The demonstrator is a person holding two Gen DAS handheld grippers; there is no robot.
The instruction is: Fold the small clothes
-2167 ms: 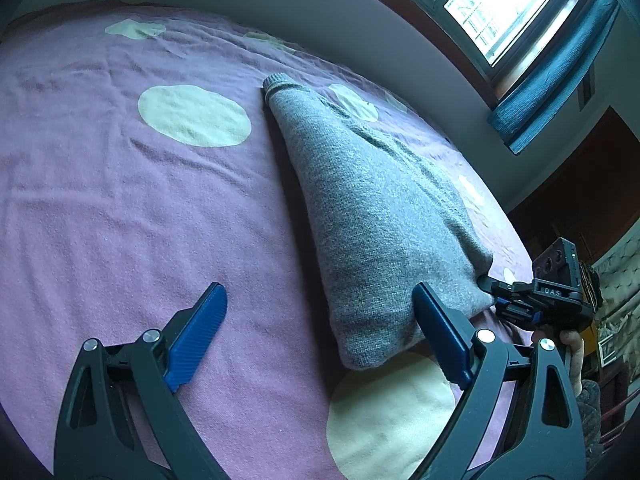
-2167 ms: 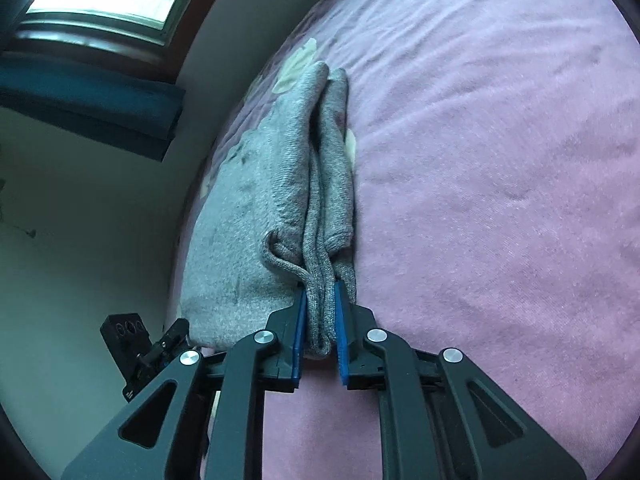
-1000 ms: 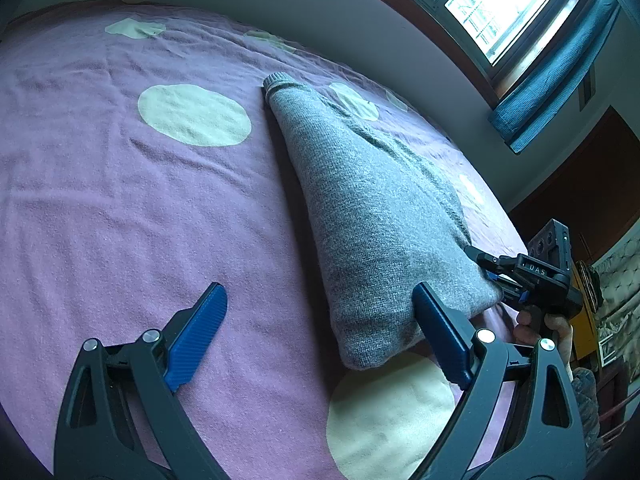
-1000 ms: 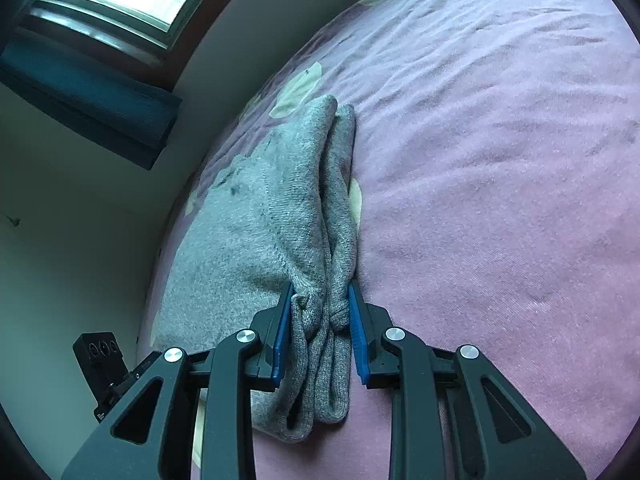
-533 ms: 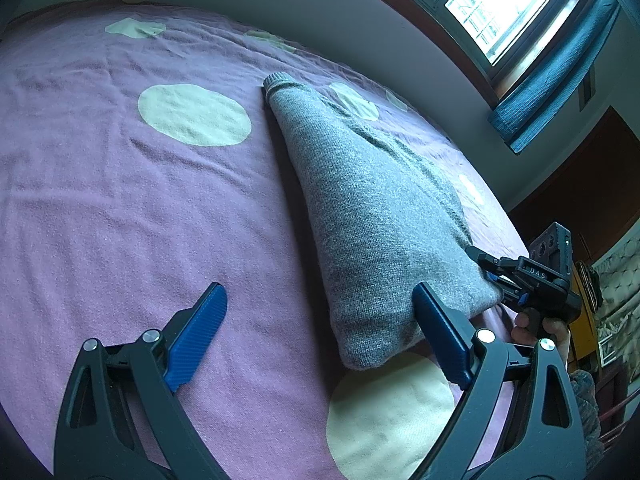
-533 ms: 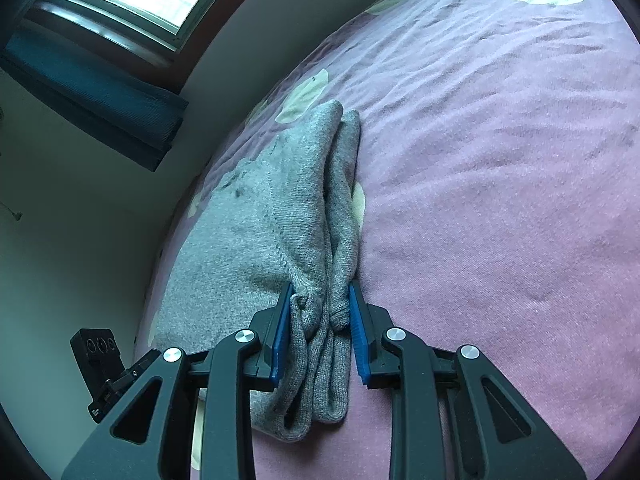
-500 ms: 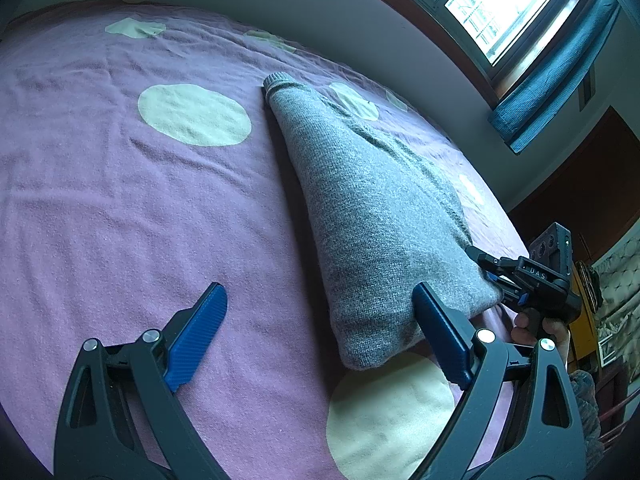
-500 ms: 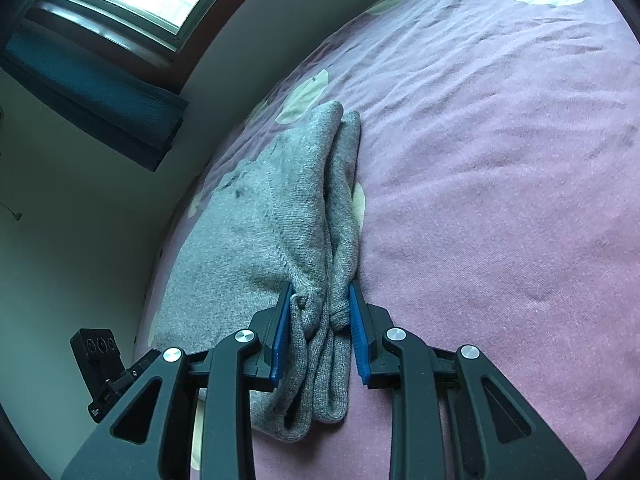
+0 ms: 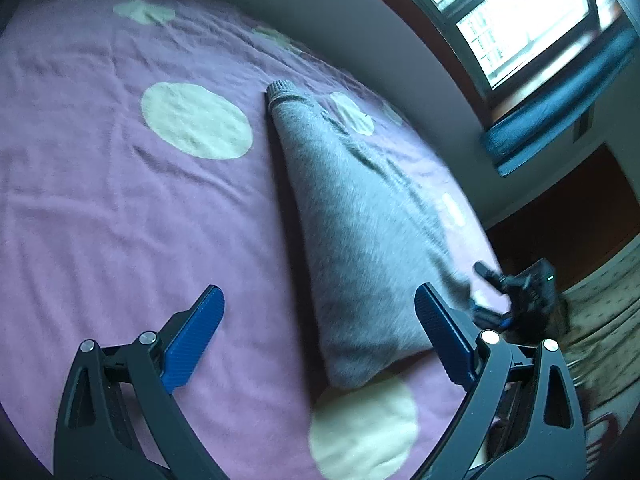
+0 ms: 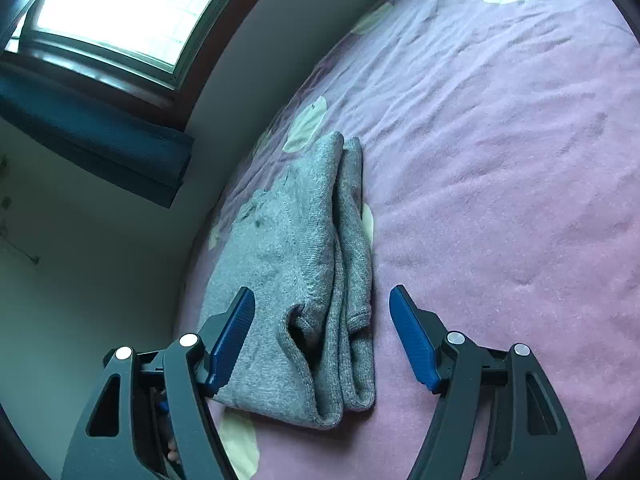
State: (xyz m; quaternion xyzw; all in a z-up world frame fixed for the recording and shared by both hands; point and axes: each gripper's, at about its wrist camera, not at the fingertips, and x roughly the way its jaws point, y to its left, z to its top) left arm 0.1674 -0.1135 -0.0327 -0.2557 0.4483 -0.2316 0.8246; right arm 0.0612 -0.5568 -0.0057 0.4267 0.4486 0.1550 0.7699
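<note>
A folded grey knit sweater [image 9: 360,216] lies on the purple bedspread [image 9: 120,200], its ribbed cuff pointing to the far side. In the right wrist view the grey sweater [image 10: 288,280] shows its stacked folds and hem edges. My right gripper [image 10: 322,332] has its jaws opening; the sweater's layers lie between the blue pads [image 10: 236,332] without being pressed. It also appears in the left wrist view as the right gripper [image 9: 492,292], at the sweater's right corner. My left gripper [image 9: 316,336] stands wide open over the bedspread, its right pad [image 9: 440,336] at the sweater's near edge.
The bedspread has pale round patches [image 9: 196,120]. A wall and a bright window [image 9: 520,20] with a teal blind [image 10: 92,140] run along the bed's far side. A patterned surface [image 9: 600,320] lies beyond the bed's right edge.
My right gripper has let go of the sweater's folded edge; its jaws have spread wide and the layers now lie loose on the bed. The left wrist view has shifted and blurred slightly.
</note>
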